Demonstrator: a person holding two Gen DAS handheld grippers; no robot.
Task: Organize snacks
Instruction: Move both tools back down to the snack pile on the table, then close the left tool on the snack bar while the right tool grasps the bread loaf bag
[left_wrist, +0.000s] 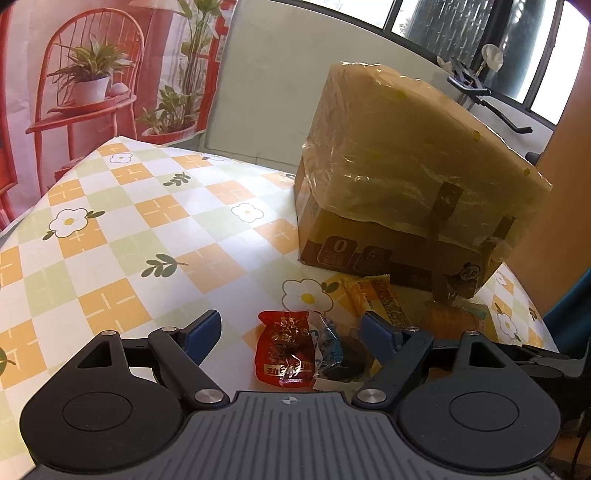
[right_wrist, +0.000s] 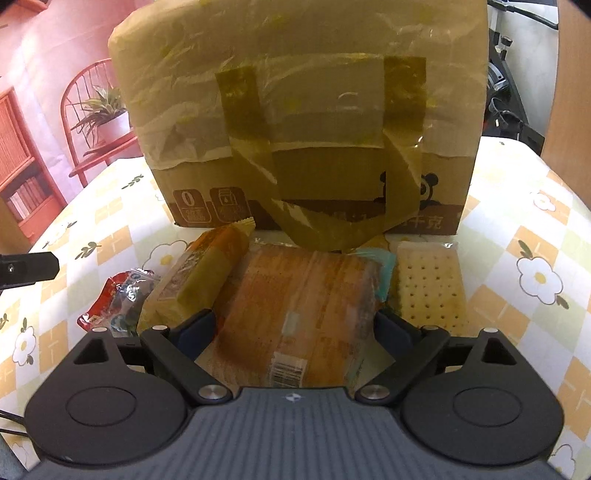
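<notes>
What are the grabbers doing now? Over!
Left gripper open over red snack packet. Right gripper open around big orange pack. Taped cardboard box close behind.

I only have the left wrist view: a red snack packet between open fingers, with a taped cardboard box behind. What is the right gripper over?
Observer: The right gripper is open, with its fingers on either side of a large orange-brown packet.
Operator: Is there anything beyond that packet? My view cuts off there.
Observer: A clear pack of square crackers lies to its right, in front of the box.
Operator: Which face of the big packet is up?
Observer: The face with the barcode label, at the end nearest the gripper.
</notes>
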